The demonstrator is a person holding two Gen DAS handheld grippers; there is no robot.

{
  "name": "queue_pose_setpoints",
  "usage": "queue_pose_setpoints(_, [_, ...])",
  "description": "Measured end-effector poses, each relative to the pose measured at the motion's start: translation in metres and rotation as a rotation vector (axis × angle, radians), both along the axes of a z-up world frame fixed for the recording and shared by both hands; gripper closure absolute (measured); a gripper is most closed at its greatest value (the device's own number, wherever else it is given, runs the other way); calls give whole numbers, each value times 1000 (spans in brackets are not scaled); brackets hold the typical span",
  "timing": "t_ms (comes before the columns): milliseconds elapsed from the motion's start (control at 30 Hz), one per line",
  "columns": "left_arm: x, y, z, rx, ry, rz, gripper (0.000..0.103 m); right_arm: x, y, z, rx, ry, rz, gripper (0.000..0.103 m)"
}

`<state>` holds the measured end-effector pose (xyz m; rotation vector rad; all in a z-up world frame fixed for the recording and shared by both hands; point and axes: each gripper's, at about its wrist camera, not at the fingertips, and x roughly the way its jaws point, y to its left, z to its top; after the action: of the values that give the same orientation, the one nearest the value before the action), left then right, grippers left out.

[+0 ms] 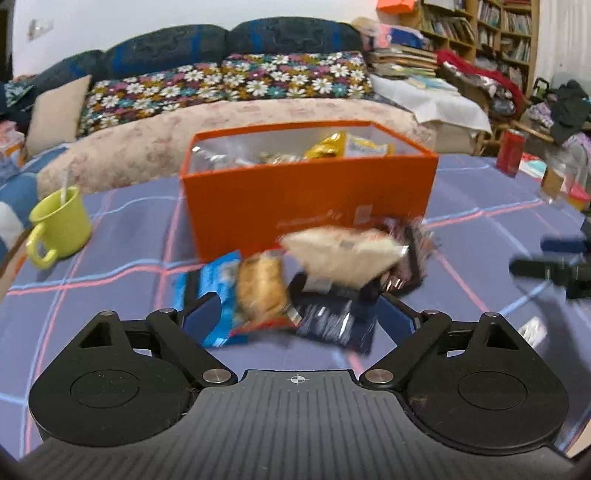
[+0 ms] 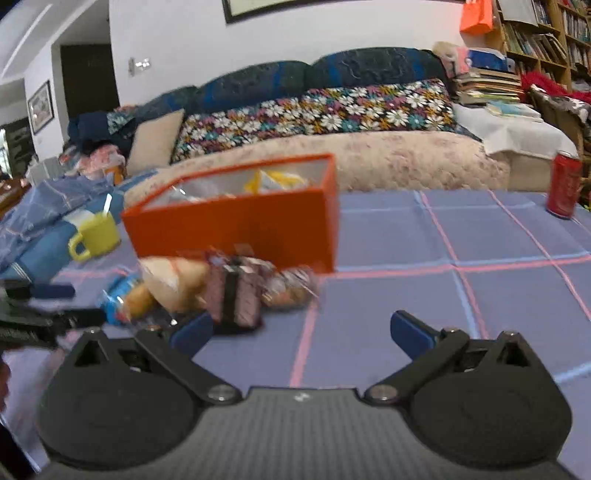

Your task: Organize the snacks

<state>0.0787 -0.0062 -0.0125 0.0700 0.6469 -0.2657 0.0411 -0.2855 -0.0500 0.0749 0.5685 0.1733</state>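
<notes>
An orange box [image 1: 306, 199] stands on the checked blue tablecloth with several snack packs inside; it also shows in the right wrist view [image 2: 236, 225]. A blurred pile of snacks lies in front of it: a blue pack [image 1: 207, 291], an orange biscuit pack [image 1: 260, 288], a pale bag [image 1: 343, 254] and a dark pack [image 1: 332, 321]. My left gripper [image 1: 297, 317] is open, its fingers on either side of the pile. My right gripper [image 2: 301, 332] is open and empty over the cloth, with a brown-pink pack [image 2: 234, 299] by its left finger.
A yellow-green mug [image 1: 61, 225] with a spoon stands left of the box. A red can [image 2: 565, 190] stands at the far right of the table. A sofa with a flowered blanket [image 1: 229, 81] lies behind, bookshelves [image 1: 506, 26] at the back right.
</notes>
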Motion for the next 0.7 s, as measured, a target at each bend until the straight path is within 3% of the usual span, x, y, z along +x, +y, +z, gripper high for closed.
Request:
queue_pose_setpoints(100, [31,-11,3,-81,23,-11,30,0,-18,-4,47,22,-45,1])
queue_pose_setpoints(233, [73,-25,-4,-91,78,-3,37,0,-30,3,147,7,-58,1])
queue_pose_setpoints(300, [81,-25,-7,-99,97,3,56,1,-27,6,146,3,-52,1])
queue_pose_setpoints(333, [80,-22,-6,-96,92,9,75,1,-25,7,139,0,-45,1])
queue_pose_setpoints(367, [79,-20,-4,-77,96,10,103,2,-23,8,134,-1,-38,1])
queue_pose_setpoints(500, [50,3,-4,-184,192,-78,103,4,-13,8,111,9,-11,1])
queue_pose_setpoints(700, [3,-3,-31,-157,312,-200,103,15,4,0,99,58,15,1])
